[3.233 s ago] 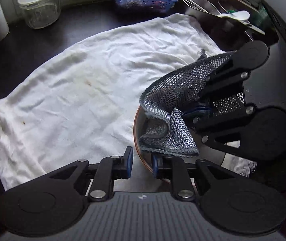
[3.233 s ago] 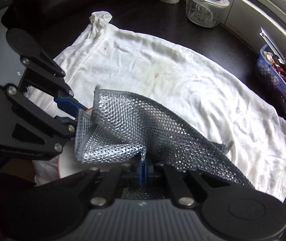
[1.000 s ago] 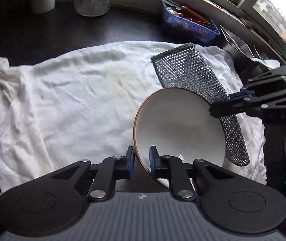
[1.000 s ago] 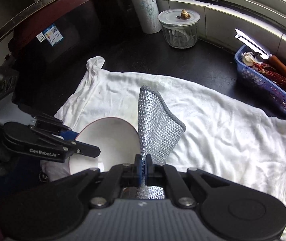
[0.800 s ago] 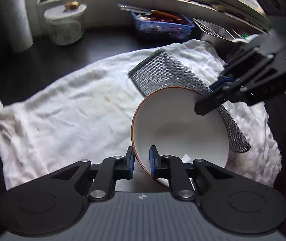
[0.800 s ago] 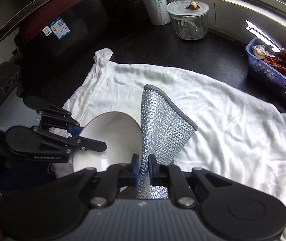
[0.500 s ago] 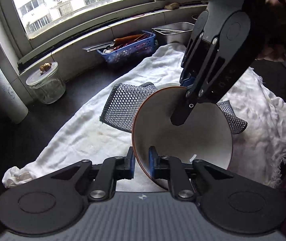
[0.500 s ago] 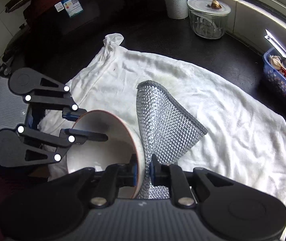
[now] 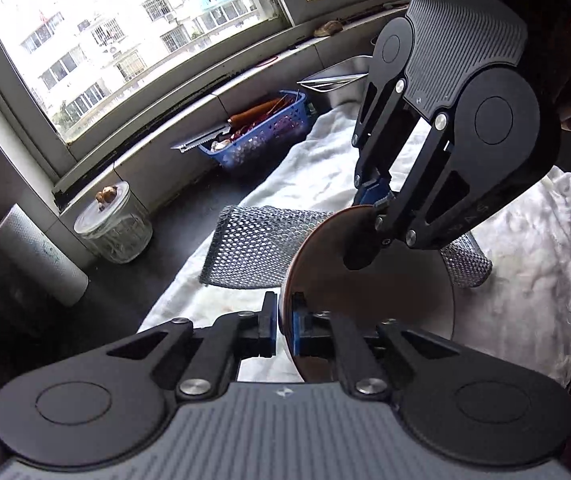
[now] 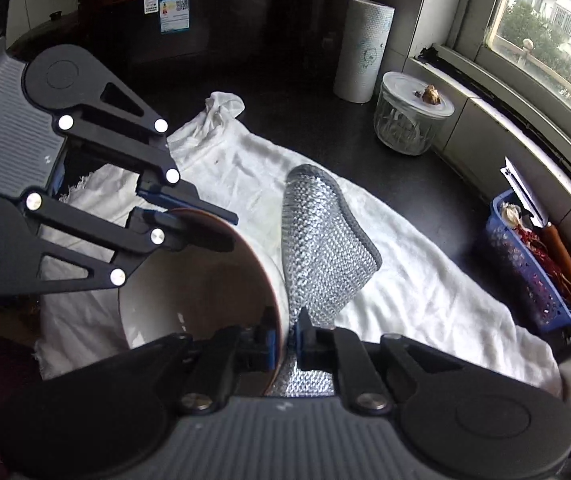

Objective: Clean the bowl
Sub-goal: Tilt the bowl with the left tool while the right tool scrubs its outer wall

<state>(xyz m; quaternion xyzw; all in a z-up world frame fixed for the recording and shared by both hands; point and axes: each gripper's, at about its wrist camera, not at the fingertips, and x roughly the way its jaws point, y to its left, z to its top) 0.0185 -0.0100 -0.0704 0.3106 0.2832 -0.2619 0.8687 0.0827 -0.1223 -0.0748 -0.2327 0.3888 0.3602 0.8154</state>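
The left gripper (image 9: 283,322) is pinched tight on the near rim of the bowl (image 9: 369,292), which is held tipped on edge above the white towel (image 9: 525,264), its opening turned away from the window. On the opposite rim the right gripper (image 10: 287,338) is closed on the silver mesh scrubbing cloth (image 10: 321,248) and, by the look of it, on the rim too: one pad lies inside the bowl, the mesh against the outer wall. So the bowl lies between the two grippers, each on an opposite edge. The cloth's free length stands up and away beyond the rim, outside the bowl, not in it. I judge the next wipe runs along that rim. Farther off sit a lidded glass jar (image 10: 411,120) and a blue basket (image 10: 533,268) by the sill.
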